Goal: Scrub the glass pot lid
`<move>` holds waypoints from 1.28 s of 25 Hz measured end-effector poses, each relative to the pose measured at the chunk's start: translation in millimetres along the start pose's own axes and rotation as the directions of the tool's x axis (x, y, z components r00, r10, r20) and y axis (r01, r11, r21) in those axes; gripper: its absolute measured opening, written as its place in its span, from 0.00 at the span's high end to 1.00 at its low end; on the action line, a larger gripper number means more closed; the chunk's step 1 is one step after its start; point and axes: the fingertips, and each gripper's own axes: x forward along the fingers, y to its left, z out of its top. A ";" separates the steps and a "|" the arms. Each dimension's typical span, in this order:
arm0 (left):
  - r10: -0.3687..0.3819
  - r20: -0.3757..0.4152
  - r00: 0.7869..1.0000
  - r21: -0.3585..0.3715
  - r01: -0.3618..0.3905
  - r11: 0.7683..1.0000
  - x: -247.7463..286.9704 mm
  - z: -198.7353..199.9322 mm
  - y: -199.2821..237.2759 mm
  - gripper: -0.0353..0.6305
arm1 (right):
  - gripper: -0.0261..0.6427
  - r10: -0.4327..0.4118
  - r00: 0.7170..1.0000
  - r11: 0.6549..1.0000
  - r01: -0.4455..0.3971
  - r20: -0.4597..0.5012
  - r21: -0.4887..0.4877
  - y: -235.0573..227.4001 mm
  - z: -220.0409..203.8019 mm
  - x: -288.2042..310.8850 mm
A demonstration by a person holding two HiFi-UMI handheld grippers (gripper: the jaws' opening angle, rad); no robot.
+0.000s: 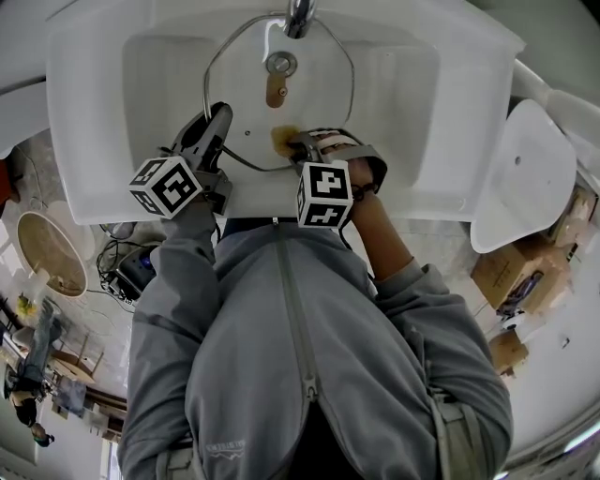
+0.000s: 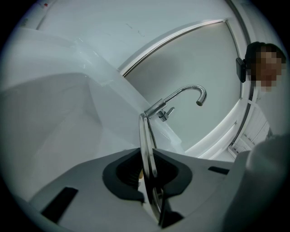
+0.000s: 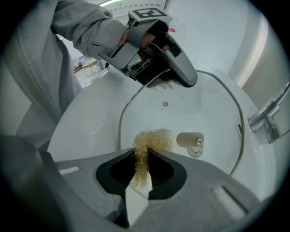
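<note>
The glass pot lid (image 1: 319,94) with a metal rim and a wooden knob (image 1: 276,92) is tilted over the white sink basin (image 1: 403,84). My left gripper (image 1: 217,127) is shut on the lid's left rim. In the left gripper view the rim (image 2: 146,145) runs edge-on between the jaws. My right gripper (image 1: 298,142) is shut on a golden scrub pad (image 1: 284,139) at the lid's near edge. In the right gripper view the scrub pad (image 3: 149,142) lies against the glass lid (image 3: 199,104) beside the knob (image 3: 189,139), with the left gripper (image 3: 170,68) beyond it.
A chrome faucet (image 1: 298,17) stands at the back of the sink and arcs over the basin in the left gripper view (image 2: 181,97). A white oval fixture (image 1: 520,178) sits to the right. Cardboard boxes (image 1: 511,281) lie on the floor below it.
</note>
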 end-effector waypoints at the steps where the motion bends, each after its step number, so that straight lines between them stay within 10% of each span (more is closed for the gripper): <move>1: 0.000 0.000 1.000 0.000 0.000 1.000 0.4 -0.1 0.0 0.89 | 0.88 0.020 1.000 1.000 -0.020 -0.002 -0.003 5.4 -0.3 -0.7; 11: -0.001 -0.006 1.000 0.001 0.001 1.000 2.0 -1.2 0.2 0.89 | 0.88 0.087 0.991 0.988 -0.099 0.097 0.122 -0.3 -1.5 -35.7; 21: 0.001 -0.003 1.000 -0.003 -0.001 1.000 0.2 -1.4 1.8 0.89 | 0.88 -0.328 0.935 0.895 0.261 0.138 0.362 -109.1 -25.5 -87.3; 26: 0.002 -0.002 1.000 -0.002 -0.002 1.000 -0.2 -2.2 3.0 0.89 | 0.88 -0.482 0.876 0.816 0.438 0.026 0.378 -148.6 -60.6 -87.6; 32: 0.002 -0.002 1.000 0.000 -0.002 1.000 -1.1 -1.0 3.4 0.89 | 0.88 -0.545 0.837 0.805 0.540 -0.051 0.245 -174.6 -77.8 -66.5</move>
